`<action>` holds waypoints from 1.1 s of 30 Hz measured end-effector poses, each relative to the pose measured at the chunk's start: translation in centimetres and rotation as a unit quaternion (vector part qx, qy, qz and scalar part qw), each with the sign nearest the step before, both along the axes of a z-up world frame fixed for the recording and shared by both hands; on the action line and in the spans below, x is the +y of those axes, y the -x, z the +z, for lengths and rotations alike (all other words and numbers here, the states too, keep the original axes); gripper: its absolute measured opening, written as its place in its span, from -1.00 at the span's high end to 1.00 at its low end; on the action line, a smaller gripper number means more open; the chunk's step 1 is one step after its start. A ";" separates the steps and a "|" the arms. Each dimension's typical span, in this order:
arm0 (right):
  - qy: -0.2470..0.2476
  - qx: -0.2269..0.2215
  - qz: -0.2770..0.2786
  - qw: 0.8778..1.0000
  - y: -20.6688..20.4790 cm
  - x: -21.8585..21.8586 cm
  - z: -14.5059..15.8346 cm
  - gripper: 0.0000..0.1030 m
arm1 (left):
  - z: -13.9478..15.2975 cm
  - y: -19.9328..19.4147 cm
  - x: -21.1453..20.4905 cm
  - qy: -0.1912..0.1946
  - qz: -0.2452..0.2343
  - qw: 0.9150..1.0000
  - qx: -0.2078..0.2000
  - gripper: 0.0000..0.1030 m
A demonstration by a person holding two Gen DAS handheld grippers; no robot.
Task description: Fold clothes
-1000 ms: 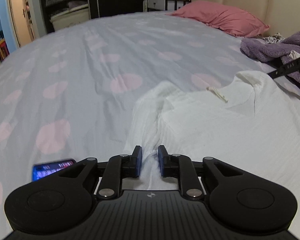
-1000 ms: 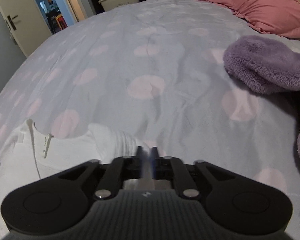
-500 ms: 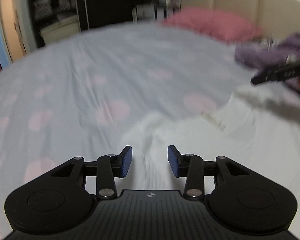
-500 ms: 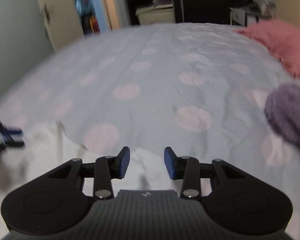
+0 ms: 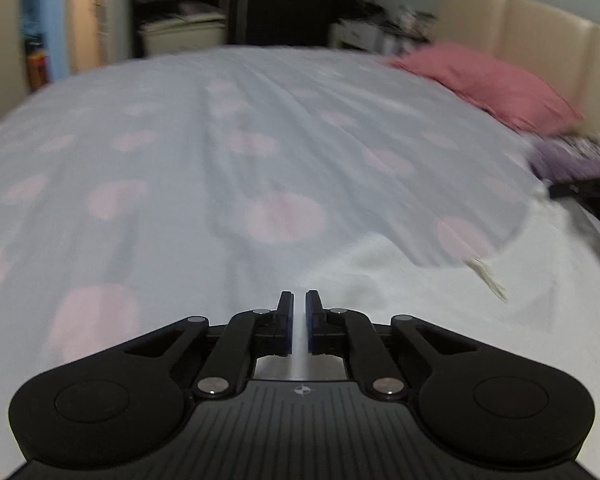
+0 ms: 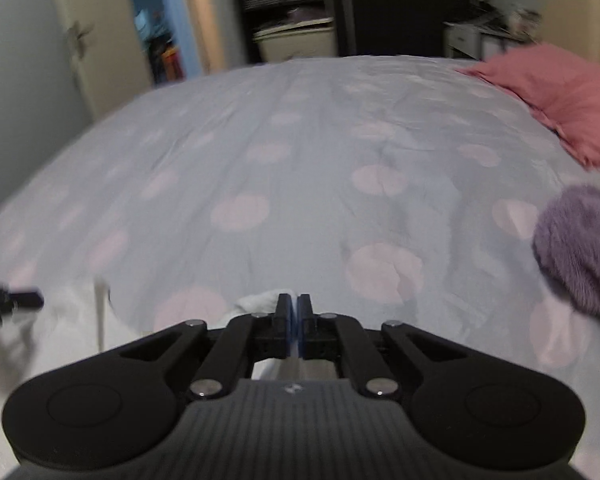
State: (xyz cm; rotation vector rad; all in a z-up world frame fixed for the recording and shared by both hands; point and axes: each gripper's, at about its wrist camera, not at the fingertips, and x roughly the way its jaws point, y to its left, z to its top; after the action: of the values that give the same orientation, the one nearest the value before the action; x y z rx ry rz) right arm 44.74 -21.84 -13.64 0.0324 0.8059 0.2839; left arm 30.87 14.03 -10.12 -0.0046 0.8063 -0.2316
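My left gripper (image 5: 297, 320) has its 2 blue pads nearly pressed together, with a thin strip of white showing in the gap; I think it is pinching the shirt (image 5: 440, 320), though the blur keeps me from being sure. The shirt is white and spreads over the bed (image 5: 220, 152) from my fingertips out toward 3 o'clock, and its tag (image 5: 486, 276) sits at about 2 o'clock. My right gripper (image 6: 294, 320) is squeezed tight too, with a white bunch of the shirt (image 6: 260, 302) just behind the pads at 11 o'clock; I cannot tell if cloth is actually caught between them. From the right wrist view the rest of the shirt runs off toward 9 o'clock, where the tip of my other gripper shows at the frame edge. A pink pillow (image 6: 572, 100) lies at 2 o'clock near the headboard, and a purple fluffy blanket (image 6: 580, 248) sits at 3 o'clock, apart from the shirt
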 end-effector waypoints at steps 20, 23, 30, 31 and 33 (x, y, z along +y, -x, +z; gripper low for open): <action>0.125 0.047 0.072 0.988 3.8 5.7 -4.0 0.55 | 2.0 2.2 -6.5 -0.003 -0.093 0.995 -0.040 0.74; 0.103 0.014 0.093 0.990 4.7 5.8 -3.1 0.88 | 1.6 2.5 -7.0 -0.003 -0.102 0.994 -0.036 0.73; -0.004 -0.006 0.099 0.995 6.4 2.0 0.2 0.13 | 1.1 3.3 -7.9 0.000 -0.114 0.993 -0.022 0.73; -0.024 -0.006 0.087 0.996 7.1 0.9 0.8 0.13 | 1.2 3.6 -8.1 0.001 -0.118 0.993 -0.022 0.73; -0.055 -0.006 0.056 0.997 9.1 -1.9 2.0 0.13 | 1.5 4.2 -8.6 0.006 -0.125 0.992 -0.022 0.73</action>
State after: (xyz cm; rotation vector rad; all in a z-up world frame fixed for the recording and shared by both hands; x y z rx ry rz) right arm 35.62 -23.72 -11.65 0.0879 0.7813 0.4343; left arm 26.68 5.39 -8.59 0.0896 0.7601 -0.4719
